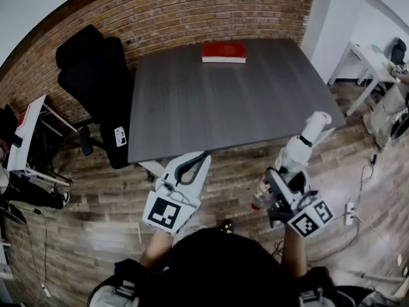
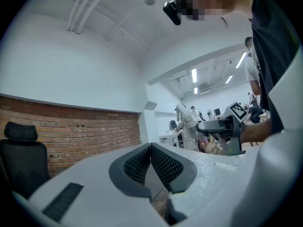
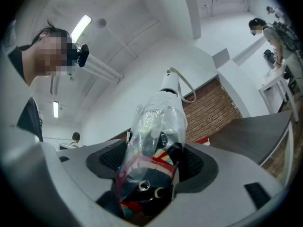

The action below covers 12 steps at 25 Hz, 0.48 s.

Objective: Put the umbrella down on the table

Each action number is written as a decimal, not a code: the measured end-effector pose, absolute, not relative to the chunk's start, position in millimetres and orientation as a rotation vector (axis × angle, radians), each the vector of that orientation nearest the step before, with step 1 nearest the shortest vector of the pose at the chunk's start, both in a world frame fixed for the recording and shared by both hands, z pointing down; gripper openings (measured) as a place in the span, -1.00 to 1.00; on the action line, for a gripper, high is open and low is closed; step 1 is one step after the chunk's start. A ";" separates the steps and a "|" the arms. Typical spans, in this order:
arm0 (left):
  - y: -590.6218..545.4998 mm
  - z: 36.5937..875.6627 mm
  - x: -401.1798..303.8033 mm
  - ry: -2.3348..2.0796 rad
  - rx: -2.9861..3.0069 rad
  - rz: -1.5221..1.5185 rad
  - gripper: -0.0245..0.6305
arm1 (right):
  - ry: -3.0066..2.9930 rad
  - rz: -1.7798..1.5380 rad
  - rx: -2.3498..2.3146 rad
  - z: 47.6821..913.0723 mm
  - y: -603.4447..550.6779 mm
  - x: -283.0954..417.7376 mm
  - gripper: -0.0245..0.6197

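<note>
**Q:** State of the tools, and where is the umbrella?

**A:** My right gripper (image 3: 154,161) is clamped on the folded umbrella (image 1: 298,151), with the jaws on the patterned canopy end inside its clear plastic sleeve. The umbrella is in the air off the near right corner of the grey table (image 1: 223,101), mostly over the wood floor (image 1: 358,171). My left gripper (image 2: 150,161) has its jaws together on nothing and sits low by the table's near edge.

**Q:** Orientation?

**A:** The long axis runs away from me, along the jaws. The white handle end, with its cord loop, leads and tilts upward toward that table corner.

**Q:** Risks from here?

**A:** There are three, in my judgement.
- The sleeve looks slick and I grip near one end, so the free length could lever the umbrella out of the jaws.
- If I release this close to the corner, the round body could roll or tip over the edge onto the floor.
- If I lower it nose-first, the handle could catch on the table edge.

The red book (image 1: 223,52) lies at the far edge, well clear of all this.
</note>
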State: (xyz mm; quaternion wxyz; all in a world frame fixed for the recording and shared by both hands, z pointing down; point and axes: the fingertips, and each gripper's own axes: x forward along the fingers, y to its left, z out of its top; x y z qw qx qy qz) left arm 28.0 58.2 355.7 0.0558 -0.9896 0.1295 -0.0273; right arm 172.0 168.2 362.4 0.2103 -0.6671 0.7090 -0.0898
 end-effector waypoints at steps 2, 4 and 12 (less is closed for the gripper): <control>54.8 356.4 25.6 0.418 -3.000 -0.094 -0.92 | 1.978 -0.258 -1.839 363.3 163.2 173.5 0.08; 49.0 357.1 22.7 0.445 -2.997 -0.105 -0.92 | 1.987 -0.259 -1.825 362.4 157.3 173.0 0.08; 25.4 357.4 27.0 0.461 -2.988 -0.095 -0.92 | 2.018 -0.277 -1.800 368.3 130.2 173.5 0.08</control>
